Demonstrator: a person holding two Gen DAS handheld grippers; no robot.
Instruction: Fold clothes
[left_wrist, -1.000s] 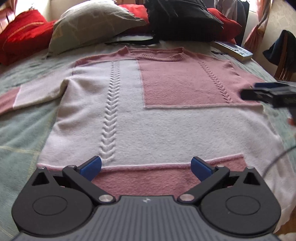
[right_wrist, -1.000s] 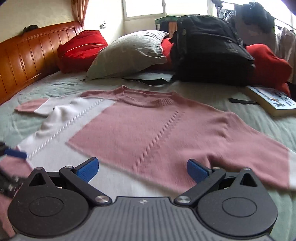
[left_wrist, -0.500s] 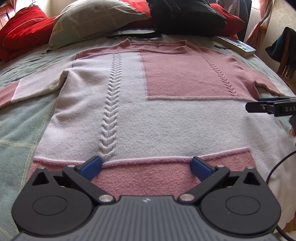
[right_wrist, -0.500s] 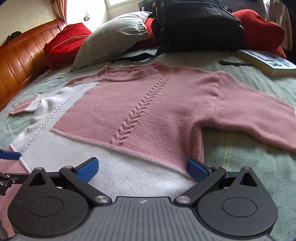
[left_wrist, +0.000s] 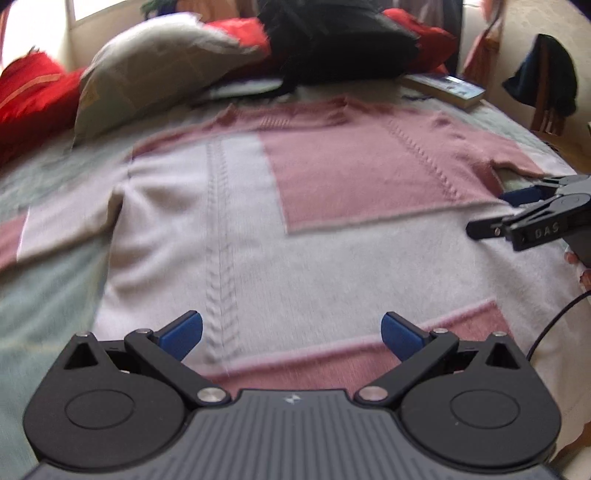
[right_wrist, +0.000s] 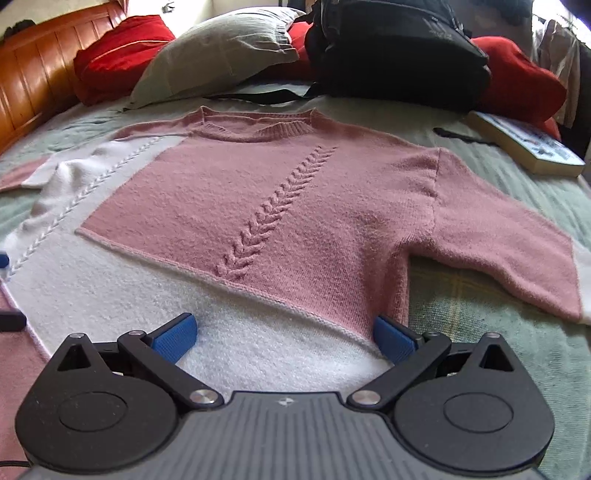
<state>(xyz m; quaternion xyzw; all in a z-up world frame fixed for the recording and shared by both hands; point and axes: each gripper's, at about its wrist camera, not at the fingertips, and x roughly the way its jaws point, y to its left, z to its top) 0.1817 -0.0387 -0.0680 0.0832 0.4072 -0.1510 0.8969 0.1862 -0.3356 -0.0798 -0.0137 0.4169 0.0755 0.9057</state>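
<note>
1. A big bed with a pale green blanket (right_wrist: 498, 306) carries everything. Its brown wooden headboard (right_wrist: 33, 85) stands at the far left edge.
2. A pink and white knitted sweater (right_wrist: 258, 206) lies flat and face up in the middle of the bed. Its neck points to the head end and its bottom hem is at the near edge. Both sleeves stick out to the sides.
3. At the head end sit a black backpack (right_wrist: 399, 48), a grey pillow (right_wrist: 218, 48) and red cushions (right_wrist: 122, 48). A thick book (right_wrist: 524, 144) lies near the far right edge of the bed.
4. I think the folding has not started. No sleeve is folded in and there is no crease yet. Both sleeves and the body are left to fold.
5. The left gripper (left_wrist: 291, 330) hangs over the pink hem band at the near edge. Its blue fingers are spread wide and hold nothing.
6. The right gripper (right_wrist: 283, 332) hangs over the sweater's right side, just below the armpit. Its blue fingers are spread wide too and hold nothing. I cannot tell if they touch the wool.
</note>
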